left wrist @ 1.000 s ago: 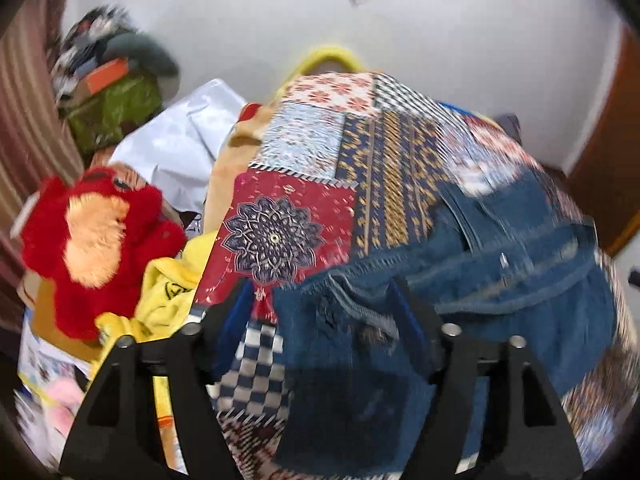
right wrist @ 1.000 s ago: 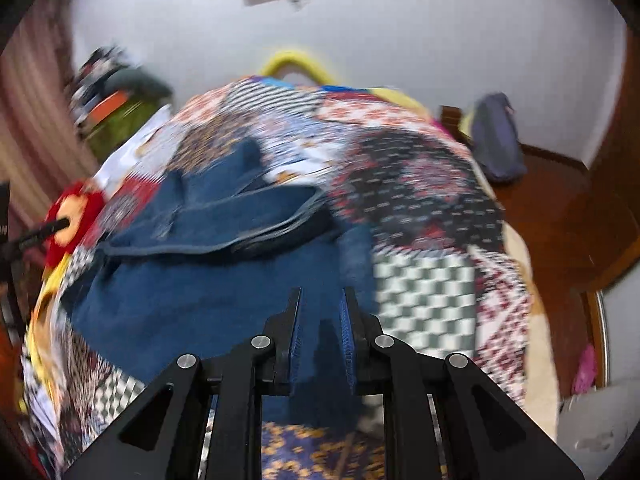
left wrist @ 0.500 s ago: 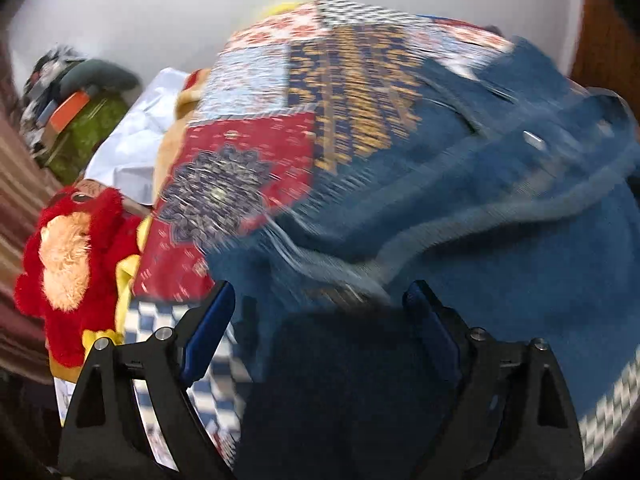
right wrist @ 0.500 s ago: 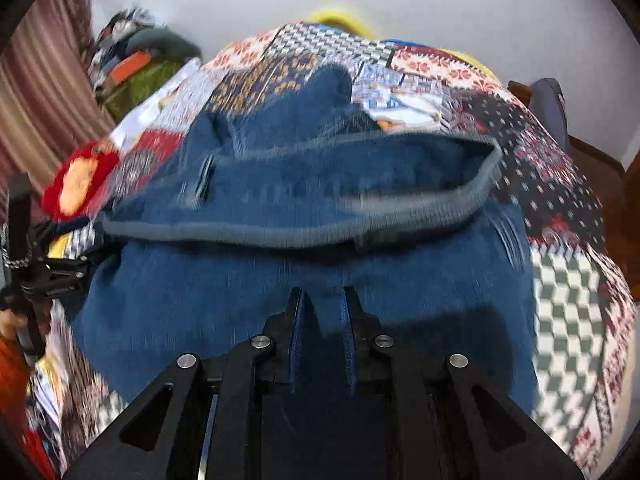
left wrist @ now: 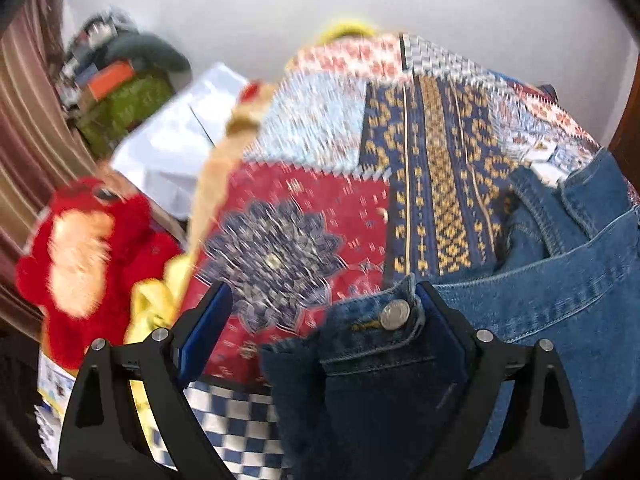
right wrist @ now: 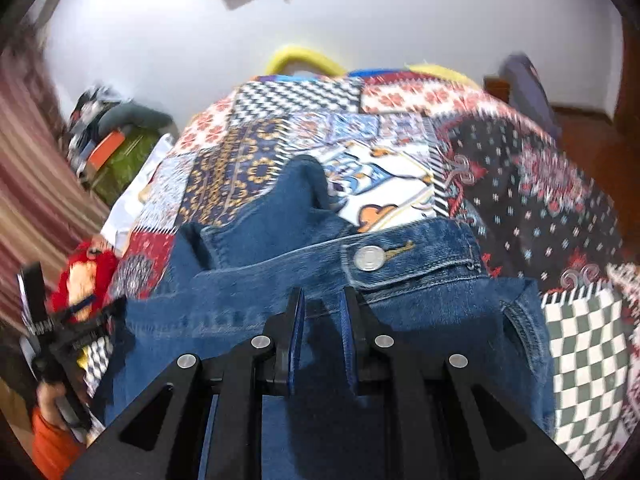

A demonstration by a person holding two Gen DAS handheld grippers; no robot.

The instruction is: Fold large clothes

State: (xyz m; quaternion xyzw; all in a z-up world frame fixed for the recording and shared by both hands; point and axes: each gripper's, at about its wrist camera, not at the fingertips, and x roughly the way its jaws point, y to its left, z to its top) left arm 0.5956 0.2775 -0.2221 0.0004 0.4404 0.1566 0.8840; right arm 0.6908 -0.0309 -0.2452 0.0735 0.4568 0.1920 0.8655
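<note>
Blue denim jeans (right wrist: 420, 300) with shiny metal button (right wrist: 369, 258) on woven patchwork quilt (right wrist: 540, 200).

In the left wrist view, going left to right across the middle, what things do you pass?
Striped curtain → red plush toy → yellow cloth → patchwork bedspread → denim garment.

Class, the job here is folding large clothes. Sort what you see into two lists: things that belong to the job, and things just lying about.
Belongs to the job:
- denim jacket
- patchwork quilt it lies on
- right gripper, shut on the denim
- left gripper, jaws opening, denim corner between them

Just lying about:
- red plush toy
- yellow cloth
- white sheet
- green bag
</note>
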